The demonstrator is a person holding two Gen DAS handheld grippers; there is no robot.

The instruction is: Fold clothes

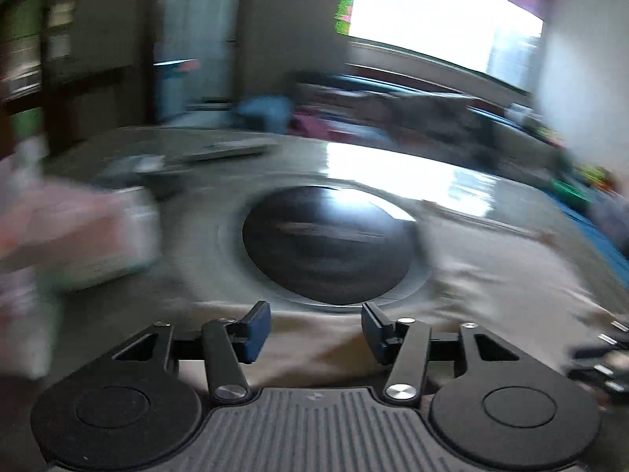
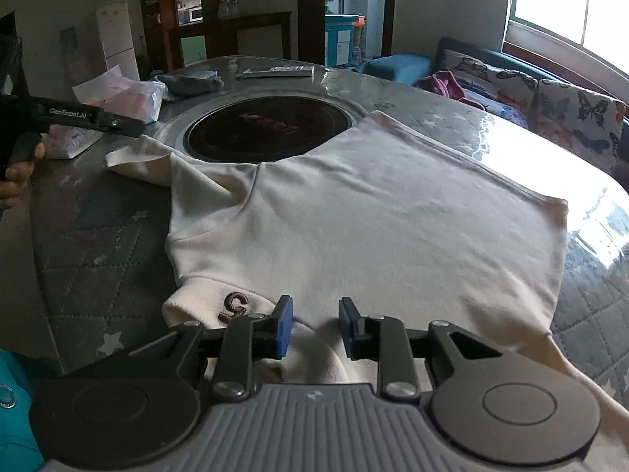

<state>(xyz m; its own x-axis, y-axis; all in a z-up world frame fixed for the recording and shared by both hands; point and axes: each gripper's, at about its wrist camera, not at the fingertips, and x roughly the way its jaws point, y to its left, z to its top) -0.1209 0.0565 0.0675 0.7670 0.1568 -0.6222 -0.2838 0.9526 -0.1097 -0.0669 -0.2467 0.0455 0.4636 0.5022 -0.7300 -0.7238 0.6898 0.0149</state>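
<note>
The left wrist view is smeared by motion blur: the pale pink bundle [image 1: 74, 232] left of the dark round inset [image 1: 330, 244] cannot be identified. In the right wrist view, the white shirt [image 2: 365, 228] is cut off at the lower right edge and partly hidden beneath the right gripper [image 2: 316, 326].

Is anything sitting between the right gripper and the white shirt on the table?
Nothing visible does. The right gripper hovers directly over the near edge of the white cotton shirt, jaws apart with only cloth below them. The crumpled plastic bag and the round black glass cooktop lie beyond the shirt, out of the way.
</note>
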